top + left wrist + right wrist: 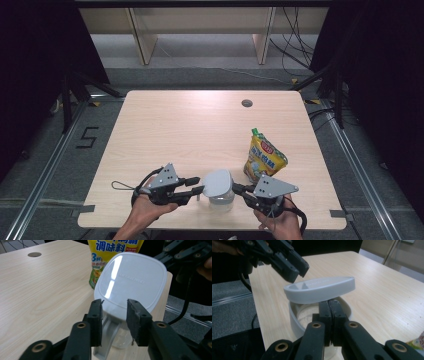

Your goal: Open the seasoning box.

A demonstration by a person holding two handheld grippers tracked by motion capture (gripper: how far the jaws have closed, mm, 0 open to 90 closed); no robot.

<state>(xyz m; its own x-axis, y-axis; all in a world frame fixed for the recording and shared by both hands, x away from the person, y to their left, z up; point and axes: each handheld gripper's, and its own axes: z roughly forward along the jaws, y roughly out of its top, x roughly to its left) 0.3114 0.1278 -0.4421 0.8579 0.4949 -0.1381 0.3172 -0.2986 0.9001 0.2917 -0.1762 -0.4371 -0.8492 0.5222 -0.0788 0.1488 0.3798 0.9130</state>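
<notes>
A clear container [220, 200] with a white collar [293, 322] stands near the table's front edge. Its white lid [218, 182] [130, 280] [319, 288] is raised and tilted above the collar, and pale contents [305, 313] show inside. My left gripper [199, 189] [113, 315] is open, with the lid's near edge and a grey flap [107, 335] between its tips. My right gripper [238, 189] [329, 305] is shut, its tips tucked under the lid's near edge; nothing shows between them. A yellow seasoning pouch [264, 159] [110, 252] lies behind the container.
The wooden table [190, 130] has a round cable hole [246, 103] [34, 254] at its far right. The front edge runs just under both hands. Black rails and floor lie to either side.
</notes>
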